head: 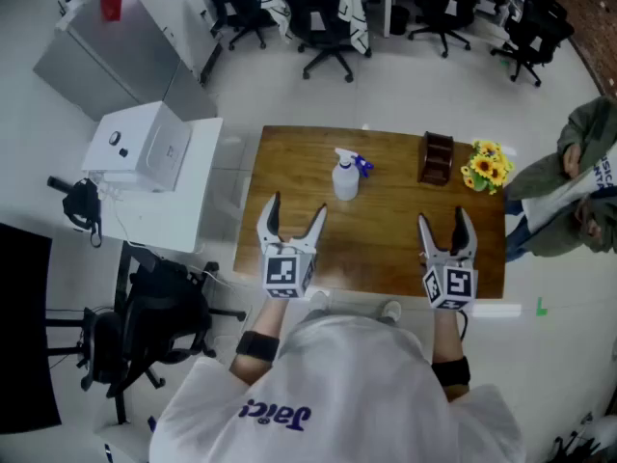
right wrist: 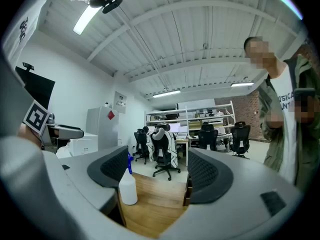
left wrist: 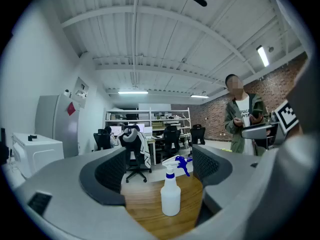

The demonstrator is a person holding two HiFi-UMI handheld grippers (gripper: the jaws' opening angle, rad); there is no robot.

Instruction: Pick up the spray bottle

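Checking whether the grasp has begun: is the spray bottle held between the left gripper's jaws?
No, the spray bottle stands free on the table, ahead of the left gripper's open jaws.

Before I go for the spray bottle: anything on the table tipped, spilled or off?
Nothing stands out. The spray bottle stands upright on the wooden table with no spill; the brown rack and sunflowers to its right look in order too. The left gripper and right gripper hang open, empty.

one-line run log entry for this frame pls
phase: pre-grasp | left gripper: open, empty, aimed at spray bottle | right gripper: open, empty | spray bottle: upright on table, untouched
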